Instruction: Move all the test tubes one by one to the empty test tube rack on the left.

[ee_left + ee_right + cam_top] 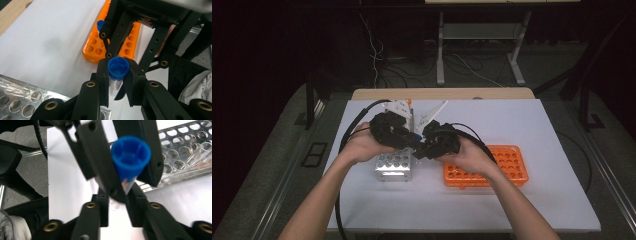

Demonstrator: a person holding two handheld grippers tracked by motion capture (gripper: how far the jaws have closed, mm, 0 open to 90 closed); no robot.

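My left tongs (116, 82) clench the blue-capped tube (117, 68); my right tongs (117, 202) pinch its lower end. The left gripper view shows the orange rack (93, 48) at 12 o'clock.

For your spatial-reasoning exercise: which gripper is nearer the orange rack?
Right. The right gripper is beside the orange rack; the left gripper is farther off, above the metal rack.

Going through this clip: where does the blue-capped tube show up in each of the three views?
High view: the blue-capped tube is a small blue speck at centre, between the two grippers, above the metal rack.
Left gripper view: lower centre, cap up, between the jaws.
Right gripper view: upper centre, cap toward the camera.
Shared landmark: the metal rack, at lower left in the left gripper view and upper right in the right gripper view.
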